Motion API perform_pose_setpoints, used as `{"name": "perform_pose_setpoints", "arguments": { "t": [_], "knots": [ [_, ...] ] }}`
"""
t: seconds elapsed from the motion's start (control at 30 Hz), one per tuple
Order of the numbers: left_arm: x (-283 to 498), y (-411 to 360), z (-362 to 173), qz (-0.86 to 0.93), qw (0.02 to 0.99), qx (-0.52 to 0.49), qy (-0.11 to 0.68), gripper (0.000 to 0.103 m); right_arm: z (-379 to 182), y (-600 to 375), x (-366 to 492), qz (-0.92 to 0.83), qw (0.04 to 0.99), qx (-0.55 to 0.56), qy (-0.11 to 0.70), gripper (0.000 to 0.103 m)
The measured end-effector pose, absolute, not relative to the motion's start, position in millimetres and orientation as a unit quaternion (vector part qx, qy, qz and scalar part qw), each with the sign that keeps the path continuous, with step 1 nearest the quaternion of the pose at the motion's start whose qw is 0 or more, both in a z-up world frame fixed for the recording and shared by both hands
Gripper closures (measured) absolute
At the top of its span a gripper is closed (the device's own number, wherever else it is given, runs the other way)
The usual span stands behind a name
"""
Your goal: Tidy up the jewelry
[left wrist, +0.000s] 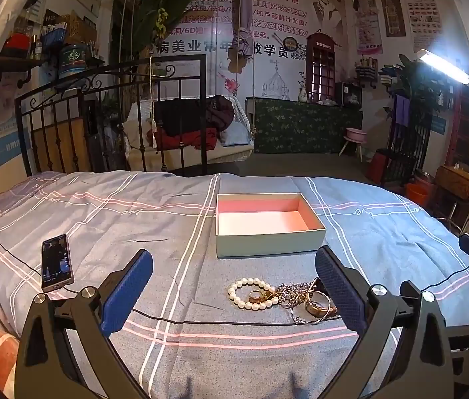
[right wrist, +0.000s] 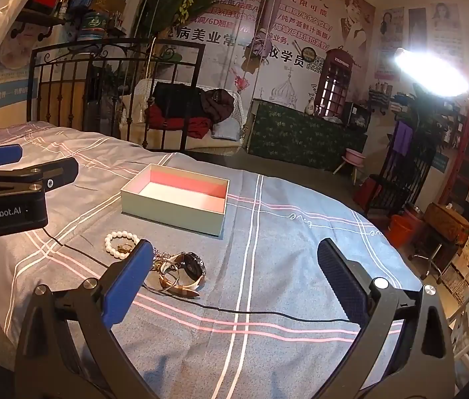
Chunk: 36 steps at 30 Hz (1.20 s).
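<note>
A bed under a grey-blue sheet with pink and white stripes (left wrist: 101,219) carries an open pale cardboard box with pink lining (left wrist: 267,229). Nearer, a heap of jewelry (left wrist: 300,296), including a white pearl bracelet (left wrist: 251,294), lies apart. Left tool (left wrist: 234,296) and right tool (right wrist: 234,286) are both spread wide, empty.

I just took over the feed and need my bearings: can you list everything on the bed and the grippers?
box: one, open, pale outside, pink inside, nothing in it, mid-bed beyond the jewelry.
pearl bracelet: one, white, left end of the jewelry pile.
rings: gold, count unclear, inside the bracelet loop.
chain necklace: silvery, tangled mid-pile.
wristwatch: one, dark face, right end of pile.
bangles: thin, metallic, count unclear, by the watch.
phone: one, screen lit, bed's left side.
cable: black, running from the phone across the sheet.
bedsheet: blue-grey, pink and white stripes.
left gripper: open, nothing held.
right gripper: open, nothing held.
</note>
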<state>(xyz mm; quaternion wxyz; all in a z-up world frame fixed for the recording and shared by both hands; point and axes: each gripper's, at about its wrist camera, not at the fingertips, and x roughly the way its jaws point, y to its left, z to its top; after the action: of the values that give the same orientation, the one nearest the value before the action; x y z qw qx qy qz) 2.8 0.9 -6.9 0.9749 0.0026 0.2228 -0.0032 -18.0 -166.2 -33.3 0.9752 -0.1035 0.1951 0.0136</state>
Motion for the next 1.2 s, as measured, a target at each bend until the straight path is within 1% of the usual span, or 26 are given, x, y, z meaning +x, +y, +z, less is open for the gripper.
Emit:
{"name": "perform_pose_setpoints", "arguments": {
  "t": [0.8, 1.2],
  "knots": [
    [6.8, 3.2, -12.5, -0.005, 0.972, -0.003, 0.233, 0.006, -36.7, -169.6, -17.1, 0.012, 0.974, -0.1, 0.201, 0.005],
    [8.3, 1.8, -11.2, -0.006, 0.974, -0.003, 0.225, 0.006, -36.4, -173.2, -16.9, 0.007, 0.975, -0.099, 0.2, 0.005]
  ]
}}
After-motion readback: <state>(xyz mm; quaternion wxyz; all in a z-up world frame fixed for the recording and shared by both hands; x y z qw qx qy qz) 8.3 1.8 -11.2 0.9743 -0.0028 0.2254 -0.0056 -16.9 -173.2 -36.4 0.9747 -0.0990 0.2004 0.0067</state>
